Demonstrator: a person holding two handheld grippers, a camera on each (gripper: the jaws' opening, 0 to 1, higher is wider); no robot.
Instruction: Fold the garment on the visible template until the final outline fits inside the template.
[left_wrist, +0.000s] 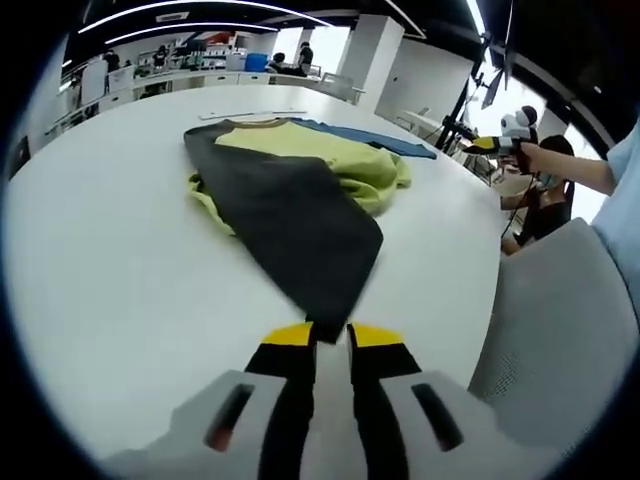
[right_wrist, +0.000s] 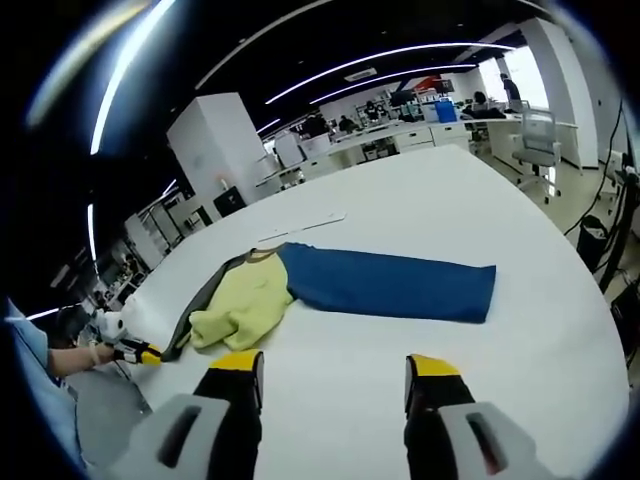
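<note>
Garment (left_wrist: 300, 200), yellow, dark and blue, on white table (left_wrist: 120, 260). Left gripper (left_wrist: 331, 338) clenched on its dark corner. Right gripper (right_wrist: 335, 372) released, jaws apart, above bare tabletop.

No text, label or number can be read.

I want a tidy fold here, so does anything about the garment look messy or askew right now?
Yes. The garment is not flat: its yellow-green part is bunched into wrinkles near the middle, and the dark panel is drawn out diagonally to a point pinched by the left hand-held gripper. The blue sleeve lies straight. The right hand-held gripper holds nothing.
</note>
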